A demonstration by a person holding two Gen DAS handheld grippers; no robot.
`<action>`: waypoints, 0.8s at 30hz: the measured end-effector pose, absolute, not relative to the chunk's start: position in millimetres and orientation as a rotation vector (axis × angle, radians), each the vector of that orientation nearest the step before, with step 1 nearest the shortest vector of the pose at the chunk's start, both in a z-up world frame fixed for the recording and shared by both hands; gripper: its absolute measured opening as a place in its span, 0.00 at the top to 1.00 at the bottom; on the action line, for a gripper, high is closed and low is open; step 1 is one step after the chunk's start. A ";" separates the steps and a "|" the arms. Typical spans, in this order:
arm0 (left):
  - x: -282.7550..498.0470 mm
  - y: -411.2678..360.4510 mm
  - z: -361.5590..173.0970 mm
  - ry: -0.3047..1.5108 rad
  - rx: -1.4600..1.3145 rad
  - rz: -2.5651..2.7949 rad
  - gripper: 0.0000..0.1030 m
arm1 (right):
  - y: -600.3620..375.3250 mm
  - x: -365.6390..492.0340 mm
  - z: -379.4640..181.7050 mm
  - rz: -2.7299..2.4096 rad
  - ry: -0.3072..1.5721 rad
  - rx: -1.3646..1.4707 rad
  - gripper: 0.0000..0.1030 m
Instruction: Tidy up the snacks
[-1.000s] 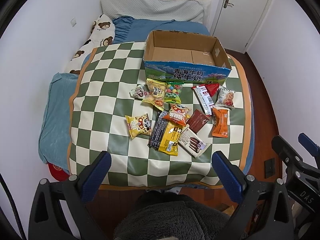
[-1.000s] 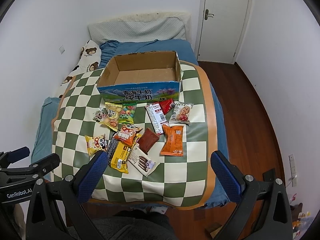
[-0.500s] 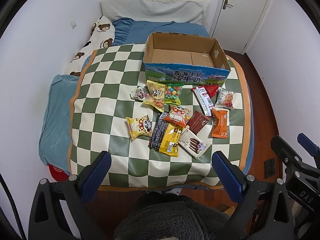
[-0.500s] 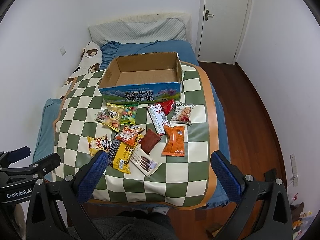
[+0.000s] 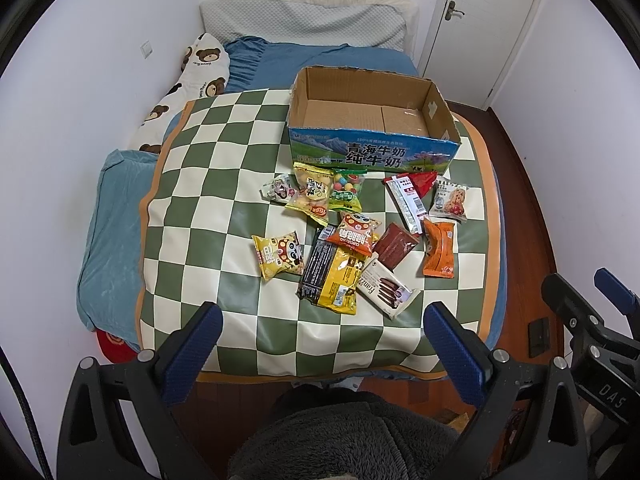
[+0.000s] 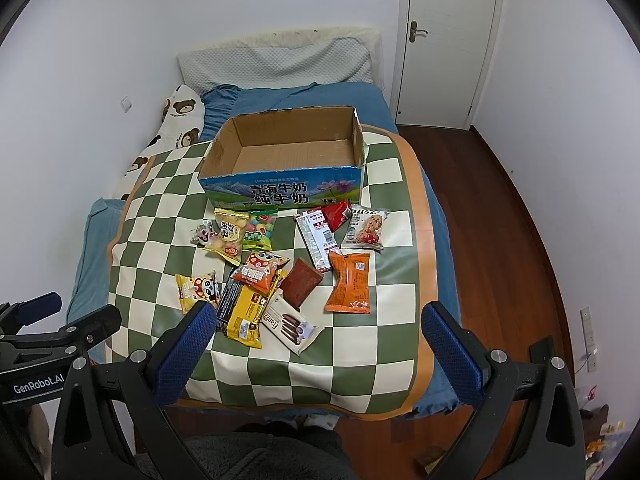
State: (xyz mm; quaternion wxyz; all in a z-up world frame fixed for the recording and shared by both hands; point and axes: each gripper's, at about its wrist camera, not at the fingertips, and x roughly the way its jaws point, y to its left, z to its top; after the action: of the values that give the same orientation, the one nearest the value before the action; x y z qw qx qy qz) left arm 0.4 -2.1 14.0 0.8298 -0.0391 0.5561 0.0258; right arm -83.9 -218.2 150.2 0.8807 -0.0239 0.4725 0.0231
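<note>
The box point(image 5: 372, 128) is brown corrugated cardboard, matt inside, with a glossy printed front and ragged torn rims. The snack packets point(image 5: 344, 236) are shiny plastic film that catches the light; the brown one point(image 5: 395, 245) looks duller. The checked mat point(image 5: 216, 184) looks like smooth, slightly glossy vinyl with soft reflections. Beneath it the blue bed sheet point(image 5: 116, 232) is matt cloth, and the bear-print pillow point(image 5: 200, 68) is soft printed cloth. The floor point(image 6: 496, 240) is dark polished wood with a low sheen. Each tool has matt black plastic arms, blue textured rubbery pads point(image 5: 452, 348) point(image 6: 450, 350) and small bright metal screws. The grey garment point(image 5: 348, 436) at the bottom edge is fuzzy fleece.
</note>
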 end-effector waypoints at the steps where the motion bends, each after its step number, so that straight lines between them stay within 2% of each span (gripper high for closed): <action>1: 0.5 -2.2 13.8 1.180 -0.082 0.055 0.00 | -218.4 -84.1 150.0 0.048 0.985 -0.049 0.00; 24: 4.9 -3.8 17.6 1.174 -0.086 0.053 0.00 | -216.2 -87.8 154.2 0.051 0.972 -0.051 0.00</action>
State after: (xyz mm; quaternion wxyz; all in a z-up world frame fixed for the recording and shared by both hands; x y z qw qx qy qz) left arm 4.9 -3.8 17.6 0.8314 -0.0404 0.5536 0.0252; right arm -87.8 -216.2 154.2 0.8835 -0.0245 0.4671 0.0247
